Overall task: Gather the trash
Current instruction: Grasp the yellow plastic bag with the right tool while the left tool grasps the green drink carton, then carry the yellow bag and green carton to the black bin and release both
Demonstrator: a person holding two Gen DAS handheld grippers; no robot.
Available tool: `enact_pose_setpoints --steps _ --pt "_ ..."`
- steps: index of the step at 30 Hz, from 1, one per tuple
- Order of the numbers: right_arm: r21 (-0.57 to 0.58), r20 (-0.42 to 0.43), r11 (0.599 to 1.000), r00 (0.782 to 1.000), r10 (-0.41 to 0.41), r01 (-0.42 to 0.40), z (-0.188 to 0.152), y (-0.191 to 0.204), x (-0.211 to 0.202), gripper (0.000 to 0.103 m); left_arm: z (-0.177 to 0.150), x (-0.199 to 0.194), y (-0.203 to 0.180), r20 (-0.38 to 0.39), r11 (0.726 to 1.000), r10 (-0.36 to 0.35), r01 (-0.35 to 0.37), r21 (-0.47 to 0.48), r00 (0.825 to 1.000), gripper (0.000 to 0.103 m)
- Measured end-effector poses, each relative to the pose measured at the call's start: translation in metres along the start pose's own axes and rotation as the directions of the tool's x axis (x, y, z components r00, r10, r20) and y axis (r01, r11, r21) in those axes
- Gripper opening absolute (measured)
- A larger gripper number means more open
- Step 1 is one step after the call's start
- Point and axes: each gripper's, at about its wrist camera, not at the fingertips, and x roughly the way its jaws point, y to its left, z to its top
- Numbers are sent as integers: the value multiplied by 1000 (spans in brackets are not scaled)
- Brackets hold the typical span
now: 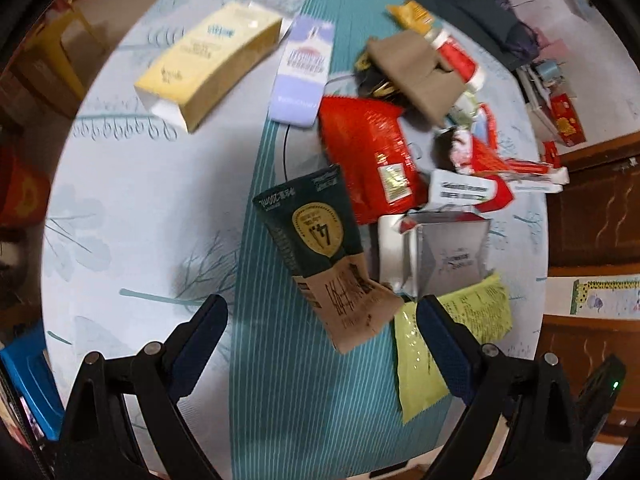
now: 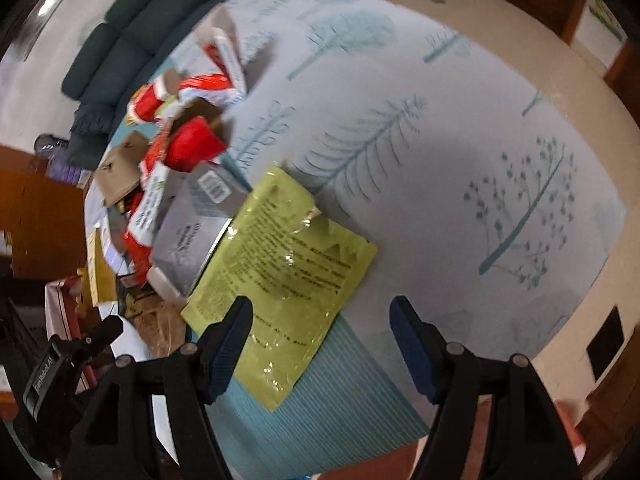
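Trash is piled on a table with a pale tree-print cloth (image 1: 140, 220). A dark green and brown pouch (image 1: 320, 256) lies just ahead of my left gripper (image 1: 322, 308), which points steeply down and is open, its pads clear of the pouch. Beside the pouch are a silver box (image 1: 448, 256), a red bag (image 1: 368, 160) and a yellow-green packet (image 1: 452, 332). In the right wrist view that yellow-green packet (image 2: 280, 264) lies flat under my right gripper (image 2: 320, 308), which is open with nothing gripped. The silver box (image 2: 192, 224) leans against the packet.
A yellow carton (image 1: 208, 64), a lavender box (image 1: 304, 68) and a brown box (image 1: 416, 72) lie farther back. A dark sofa (image 2: 132, 40) stands beyond the table (image 2: 440, 160). Wooden cabinets (image 1: 592, 216) stand to the right. The other gripper's black body (image 2: 52, 368) shows at lower left.
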Motion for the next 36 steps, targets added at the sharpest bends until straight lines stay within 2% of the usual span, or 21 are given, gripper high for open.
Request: enact_pose_setpoints --steps 7,9,13,18,19,20,21,22,24,27,31,36 --pt "44 0 999 1000 -19 19 2 7 27 73 13 29 -9 -53 999 0 -2 -32 999 94" --pt "52 37 998 999 -23 21 4 12 28 74 18 36 -13 -64 999 20 -22 -26 998 94" --pt "65 79 996 995 -66 61 9 25 33 80 23 53 -29 -85 994 112 -110 25 990 94" --pt "19 134 986 977 -164 163 7 43 41 78 24 70 -53 -96 970 226 -214 115 969 93" --pt "14 145 984 974 -175 175 6 46 42 78 23 72 -57 -97 964 243 -230 130 965 88" --pt "10 149 983 972 -180 181 6 47 43 76 22 73 -61 -90 956 270 -255 148 959 85" --pt "2 156 983 971 -183 184 5 48 43 65 22 74 -65 -80 950 283 -268 161 956 77" --pt "-11 169 984 970 -176 181 3 52 42 48 22 73 -70 -67 945 287 -272 180 956 71" --pt "-25 165 990 977 -135 141 4 54 42 28 24 73 -75 -74 946 278 -260 191 958 68" --pt "-25 146 995 985 -89 94 8 52 41 21 27 69 -77 -78 950 271 -253 183 959 63" --pt "-56 167 998 985 -33 43 6 48 31 8 22 57 -78 -60 945 268 -250 210 962 56" --pt "-121 226 992 974 -19 48 5 56 9 4 11 24 -74 -5 936 249 -239 258 969 52"
